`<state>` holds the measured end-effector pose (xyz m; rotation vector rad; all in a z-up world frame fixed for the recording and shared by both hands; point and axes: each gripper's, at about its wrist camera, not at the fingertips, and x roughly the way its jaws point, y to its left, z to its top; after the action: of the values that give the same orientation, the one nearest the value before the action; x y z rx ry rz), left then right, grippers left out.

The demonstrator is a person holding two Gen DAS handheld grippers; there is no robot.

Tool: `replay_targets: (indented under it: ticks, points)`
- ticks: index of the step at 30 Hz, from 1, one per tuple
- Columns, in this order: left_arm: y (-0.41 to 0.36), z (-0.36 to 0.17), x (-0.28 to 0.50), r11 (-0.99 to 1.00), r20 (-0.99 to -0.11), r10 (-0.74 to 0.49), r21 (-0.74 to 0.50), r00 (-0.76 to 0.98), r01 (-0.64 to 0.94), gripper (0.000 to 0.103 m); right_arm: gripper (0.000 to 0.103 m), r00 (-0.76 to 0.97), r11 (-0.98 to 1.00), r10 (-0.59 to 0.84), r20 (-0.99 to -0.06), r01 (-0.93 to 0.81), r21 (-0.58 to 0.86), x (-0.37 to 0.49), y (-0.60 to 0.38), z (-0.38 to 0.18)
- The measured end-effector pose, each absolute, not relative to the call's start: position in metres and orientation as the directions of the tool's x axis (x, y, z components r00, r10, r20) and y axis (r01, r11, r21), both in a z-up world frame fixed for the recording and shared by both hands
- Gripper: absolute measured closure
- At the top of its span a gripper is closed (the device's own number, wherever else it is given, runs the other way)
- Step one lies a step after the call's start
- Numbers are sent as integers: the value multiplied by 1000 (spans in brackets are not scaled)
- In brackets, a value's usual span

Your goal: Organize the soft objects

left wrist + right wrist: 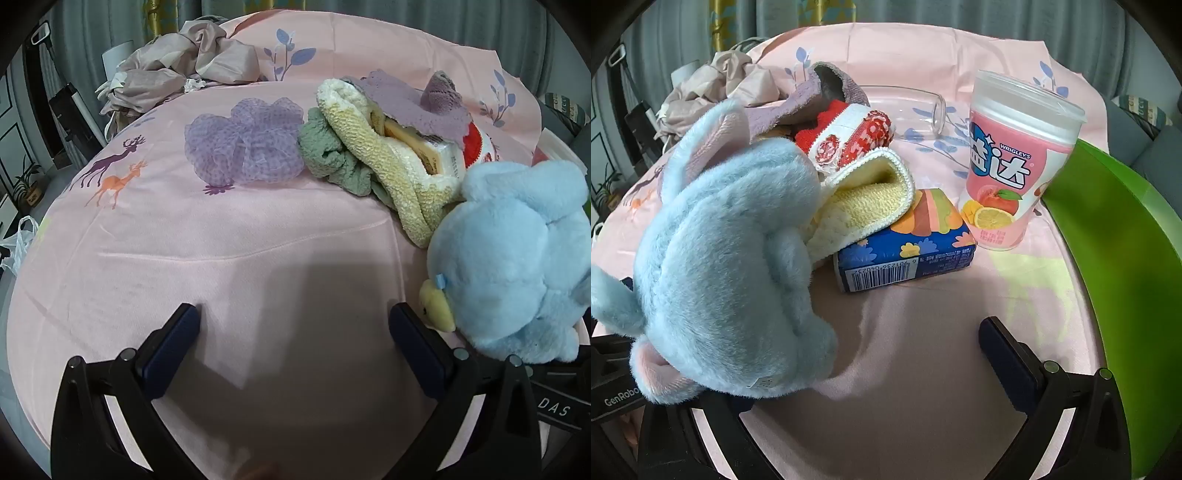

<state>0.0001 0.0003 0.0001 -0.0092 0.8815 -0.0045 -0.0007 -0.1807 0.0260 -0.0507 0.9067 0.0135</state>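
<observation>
A light blue plush toy (517, 258) lies at the right of the pink bedsheet (221, 277), just beside my left gripper's right finger. My left gripper (293, 321) is open over bare sheet with nothing between its fingers. Further back sit a purple mesh pouf (243, 147), a green cloth (328, 158), a yellow towel (399, 177) and a purple cloth (413, 99). In the right wrist view the plush toy (731, 258) covers the left finger of my right gripper (882, 332), which is open. The yellow towel (871, 206) rests on a blue tissue pack (905, 254).
A pink gum jar (1023, 162) stands right of the tissue pack, with a green bin wall (1126, 258) at the far right. A clear glass (923, 107) lies behind. A red and white cloth (849, 133) sits under the purple cloth. Crumpled beige fabric (184, 66) is at the back left.
</observation>
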Motion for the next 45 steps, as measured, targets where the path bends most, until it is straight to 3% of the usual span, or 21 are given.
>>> replay_targets:
  ticks: [45]
  points:
    - [1, 0, 0, 1000, -776, -7, -10, 631, -1, 1, 0, 616, 999, -11, -788, -33, -39, 0, -181, 26]
